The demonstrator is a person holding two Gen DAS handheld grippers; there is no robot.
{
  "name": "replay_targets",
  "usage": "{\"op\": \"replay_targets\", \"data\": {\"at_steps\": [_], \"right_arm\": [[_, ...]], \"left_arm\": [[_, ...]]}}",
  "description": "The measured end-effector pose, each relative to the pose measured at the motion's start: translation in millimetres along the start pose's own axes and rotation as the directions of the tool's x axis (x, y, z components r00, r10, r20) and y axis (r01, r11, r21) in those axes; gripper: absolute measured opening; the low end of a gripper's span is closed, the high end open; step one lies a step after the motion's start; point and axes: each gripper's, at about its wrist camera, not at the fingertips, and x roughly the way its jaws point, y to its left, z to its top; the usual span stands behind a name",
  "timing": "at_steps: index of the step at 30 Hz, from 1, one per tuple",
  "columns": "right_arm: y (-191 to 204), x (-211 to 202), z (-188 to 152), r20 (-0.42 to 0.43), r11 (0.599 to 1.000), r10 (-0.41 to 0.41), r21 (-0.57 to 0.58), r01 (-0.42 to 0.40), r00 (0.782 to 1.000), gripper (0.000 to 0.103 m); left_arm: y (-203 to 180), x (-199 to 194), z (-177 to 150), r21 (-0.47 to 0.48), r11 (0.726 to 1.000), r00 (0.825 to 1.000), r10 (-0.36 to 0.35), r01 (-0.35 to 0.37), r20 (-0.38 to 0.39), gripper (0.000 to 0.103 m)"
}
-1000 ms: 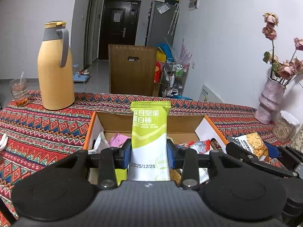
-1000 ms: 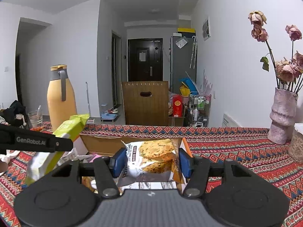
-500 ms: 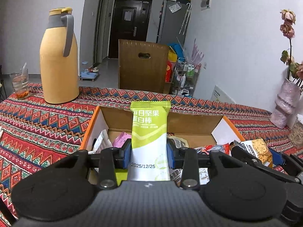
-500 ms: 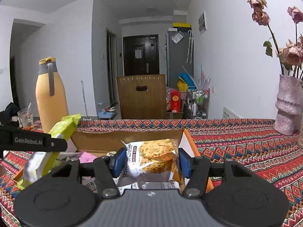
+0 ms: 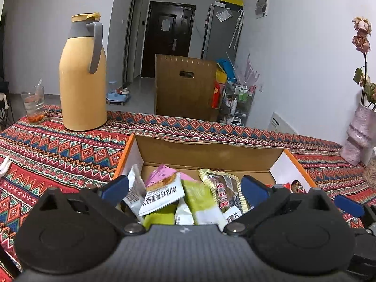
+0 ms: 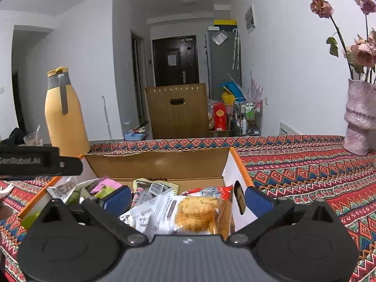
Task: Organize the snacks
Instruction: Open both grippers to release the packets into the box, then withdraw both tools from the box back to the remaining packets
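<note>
Your left gripper (image 5: pixel 184 186) is opening, jaws wide, gripping nothing; the green bar (image 5: pixel 202 198) lies in the cardboard box (image 5: pixel 211 155). Your right gripper (image 6: pixel 188 198) is opening too, cookie pack (image 6: pixel 202 213) loose inside the box. Packets overlap, so no count; lower ones are hidden.

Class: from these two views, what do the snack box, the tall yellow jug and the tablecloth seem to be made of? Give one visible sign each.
Snack box: corrugated cardboard, matt brown inside, torn rim.
Yellow jug: probably plastic or coated metal; smooth satin sheen, grey moulded handle.
Tablecloth: woven fabric, matt, patterned bands.
</note>
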Motion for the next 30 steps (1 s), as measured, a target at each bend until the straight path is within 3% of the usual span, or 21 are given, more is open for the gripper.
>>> {"op": "replay_targets", "data": {"at_steps": [12,21,30], "right_arm": [[-4.3,-7.2,8.3,0.008,1.0,-0.01,0.015,0.01,1.0,0.103],[0.1,-43.9,20.0,0.055,1.0,-0.011,-0.019,0.012,0.998,0.103],[-6.2,-79.4,6.8,0.048,0.998,-0.023,-0.051,0.025,0.999,0.103]], "left_arm": [[-2.2,-13.9,4.6,0.001,1.0,1.0,0.018,-0.018,0.017,0.103],[-8.4,-51.0,12.0,0.022,1.0,0.998,0.01,-0.012,0.06,0.103],[-6.3,-76.9,-0.8,0.058,0.998,0.999,-0.011,0.008,0.044,0.103]]}}
